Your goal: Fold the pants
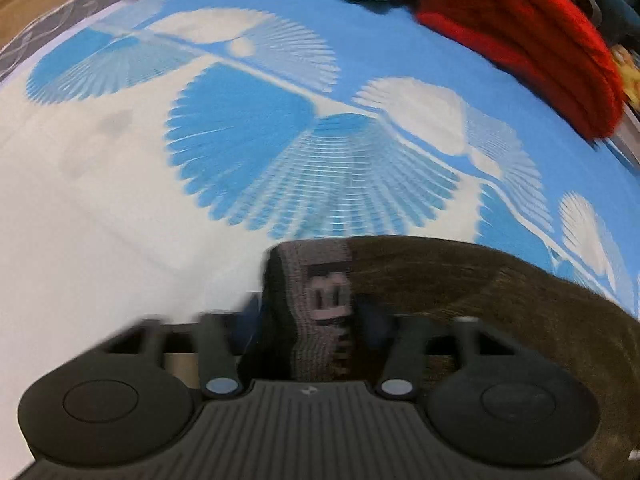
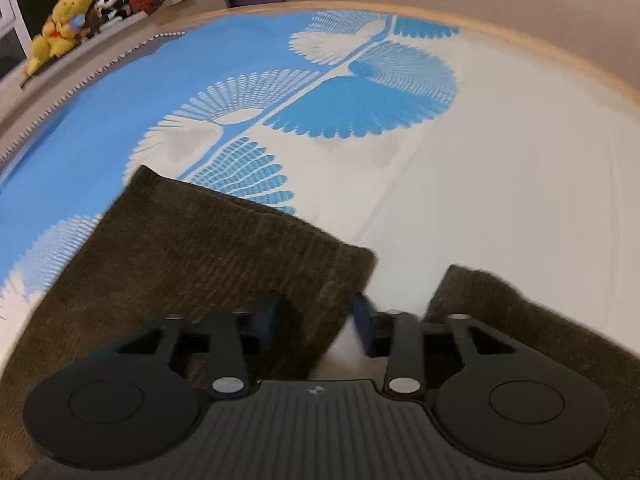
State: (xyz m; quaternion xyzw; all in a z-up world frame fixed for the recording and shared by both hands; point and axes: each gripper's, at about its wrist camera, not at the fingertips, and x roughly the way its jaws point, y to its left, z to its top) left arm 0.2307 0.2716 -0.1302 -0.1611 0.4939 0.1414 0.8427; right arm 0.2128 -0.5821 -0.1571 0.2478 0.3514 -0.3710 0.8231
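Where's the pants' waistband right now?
In the left wrist view the ribbed waistband sits bottom centre, between the fingers of the left tool, with the blue-and-white bedsheet beyond it.

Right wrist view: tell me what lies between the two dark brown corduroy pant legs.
Between the two dark brown corduroy pant legs only bare white bedsheet with blue fan print shows, in the right wrist view; the right gripper straddles the left leg's edge there.
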